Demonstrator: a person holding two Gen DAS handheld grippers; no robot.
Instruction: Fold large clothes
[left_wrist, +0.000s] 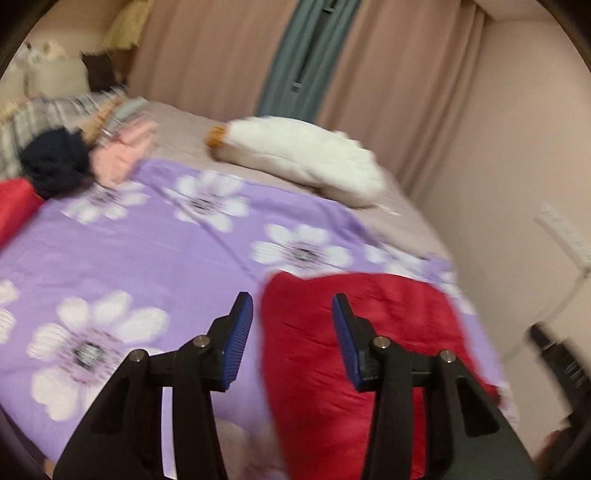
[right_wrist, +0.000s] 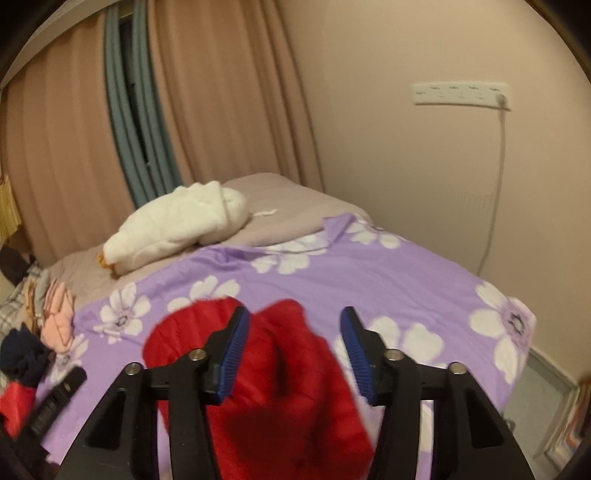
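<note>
A red padded garment lies bunched on the purple flowered sheet near the bed's right edge. My left gripper hovers over its left border with the blue pads apart; red cloth shows behind the gap, and neither pad presses on it. In the right wrist view the same red garment sits crumpled under my right gripper. Those jaws stand apart too, with purple sheet visible beside the right pad. The picture is blurred. More red cloth lies at the far left.
A white plush toy rests at the head of the bed. Navy, pink and plaid clothes are piled at the left. Curtains hang behind, a wall with a power strip stands right, and the floor shows beyond the bed edge.
</note>
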